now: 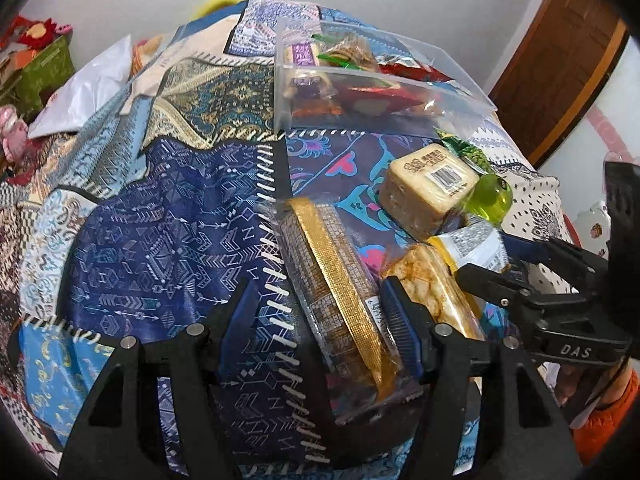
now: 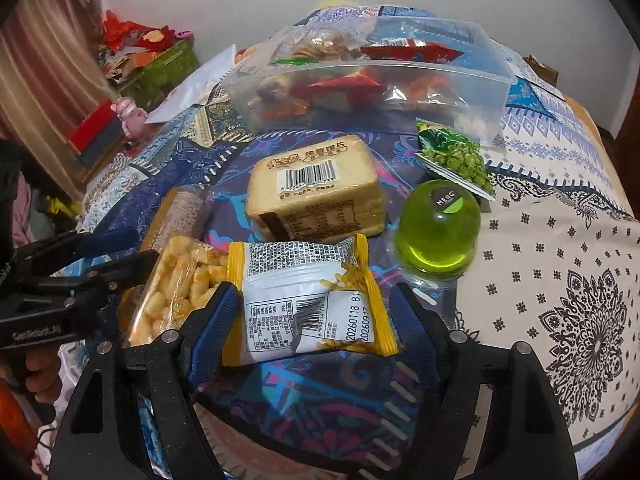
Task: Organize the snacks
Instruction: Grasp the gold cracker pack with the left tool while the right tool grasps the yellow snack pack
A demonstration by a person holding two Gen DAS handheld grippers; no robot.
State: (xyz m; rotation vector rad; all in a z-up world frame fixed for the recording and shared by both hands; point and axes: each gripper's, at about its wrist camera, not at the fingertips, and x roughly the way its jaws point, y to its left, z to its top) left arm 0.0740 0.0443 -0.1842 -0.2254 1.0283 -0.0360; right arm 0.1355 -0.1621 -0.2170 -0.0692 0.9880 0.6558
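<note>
My left gripper (image 1: pixel 316 304) is open, its fingers either side of a gold-banded cracker pack (image 1: pixel 340 292) lying on the cloth. My right gripper (image 2: pixel 312 304) is open around a yellow-edged white snack packet (image 2: pixel 308 300). A clear bag of puffed rice snacks (image 2: pixel 176 292) lies left of it, between the two grippers; it also shows in the left wrist view (image 1: pixel 432 284). Further off lie a tan biscuit pack (image 2: pixel 316 192), a green jelly cup (image 2: pixel 438 232) and a green pea packet (image 2: pixel 456 160). A clear plastic box (image 2: pixel 400 72) at the back holds several snacks.
The patchwork tablecloth (image 1: pixel 160 220) covers the table. A white bag (image 1: pixel 88 92) lies at the far left. Boxes and toys (image 2: pixel 136 64) stand beyond the left edge. A wooden door (image 1: pixel 560 68) is at the right.
</note>
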